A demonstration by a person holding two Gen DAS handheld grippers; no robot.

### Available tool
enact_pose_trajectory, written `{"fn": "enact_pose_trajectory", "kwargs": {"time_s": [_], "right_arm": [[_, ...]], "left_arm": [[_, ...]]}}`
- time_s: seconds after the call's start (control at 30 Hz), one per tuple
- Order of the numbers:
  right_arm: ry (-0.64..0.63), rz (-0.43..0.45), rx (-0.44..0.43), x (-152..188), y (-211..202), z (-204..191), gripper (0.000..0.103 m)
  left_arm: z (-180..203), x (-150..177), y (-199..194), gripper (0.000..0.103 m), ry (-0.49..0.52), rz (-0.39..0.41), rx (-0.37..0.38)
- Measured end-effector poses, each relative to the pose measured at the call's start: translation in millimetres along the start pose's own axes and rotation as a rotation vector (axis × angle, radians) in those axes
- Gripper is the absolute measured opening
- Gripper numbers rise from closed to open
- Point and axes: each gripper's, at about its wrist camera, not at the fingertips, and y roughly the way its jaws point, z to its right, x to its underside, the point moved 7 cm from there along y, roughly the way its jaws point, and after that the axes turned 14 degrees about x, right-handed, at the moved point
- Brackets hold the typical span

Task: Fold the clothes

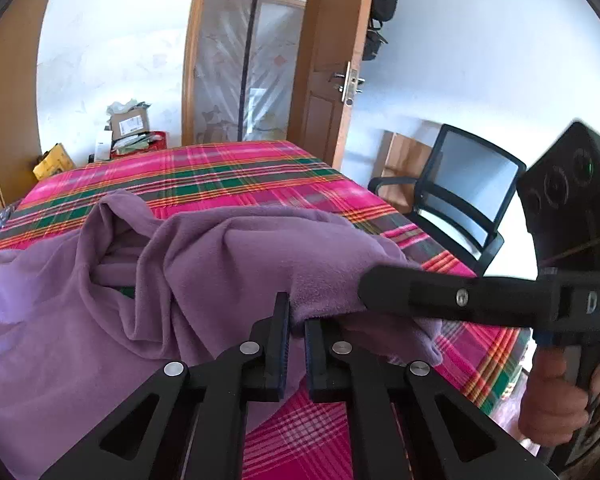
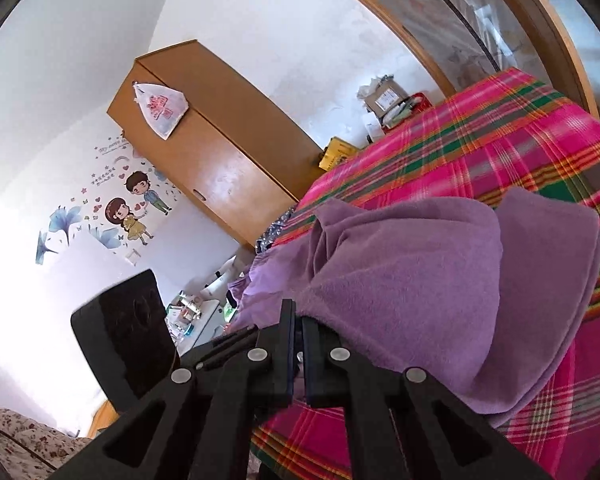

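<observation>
My left gripper and right gripper both pinch the purple fleece, bunched mid-frame over the plaid bed; such thin bites could slip if I pull unevenly, and the fold would collapse.

Left wrist view close over the plaid bed facing the door, right wrist view rolled, facing the wardrobe, both sharing the purple garment

1. White letters "DAS" stand on the side of the black right gripper; the word runs off the picture's edge.
2. The wall sticker has writing too small to read.
</observation>
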Motion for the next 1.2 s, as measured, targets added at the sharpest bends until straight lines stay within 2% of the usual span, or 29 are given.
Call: {"fn": "enact_pose_trajectory", "kwargs": {"time_s": [0.2, 0.27, 0.4, 0.5, 0.57, 0.67, 0.73, 0.83, 1.07, 1.2], "right_arm": [[-0.018, 0.007, 0.028, 3.3, -3.2, 6.2, 0.005], [-0.059, 0.024, 0.075, 6.2, -8.1, 8.2, 0.008], [-0.2, 0.079, 0.24, 19.1, -21.7, 11.4, 0.016], [-0.278, 0.112, 0.342, 27.2, -31.4, 15.3, 0.034], [-0.299, 0.11, 0.388, 30.0, -33.7, 20.7, 0.035], [-0.256, 0.108, 0.454, 27.0, -35.0, 38.5, 0.035], [-0.202, 0.112, 0.462, 22.5, -37.3, 52.8, 0.035], [-0.192, 0.097, 0.486, 21.6, -32.4, 63.4, 0.035], [-0.27, 0.048, 0.535, 35.3, -19.6, 63.2, 0.036], [-0.405, 0.016, 0.551, 51.7, -15.6, 50.8, 0.04]], "left_arm": [[-7.0, -4.2, -9.8, 0.005, -0.014, 0.038, -0.019], [-11.1, -7.8, -16.9, 0.005, -0.027, 0.06, -0.024], [-21.6, -16.1, -30.2, 0.005, -0.043, 0.103, -0.056], [-33.7, -22.5, -42.4, 0.005, -0.077, 0.136, -0.073], [-39.8, -25.5, -51.5, 0.005, -0.094, 0.162, -0.091], [-51.3, -29.2, -69.9, 0.005, -0.115, 0.201, -0.132], [-60.3, -29.7, -81.3, 0.005, -0.131, 0.219, -0.162], [-77.2, -26.7, -96.5, 0.005, -0.165, 0.232, -0.208], [-103.2, -16.8, -106.5, 0.005, -0.223, 0.23, -0.255], [-111.1, -12.7, -107.8, 0.005, -0.238, 0.224, -0.269]]}}
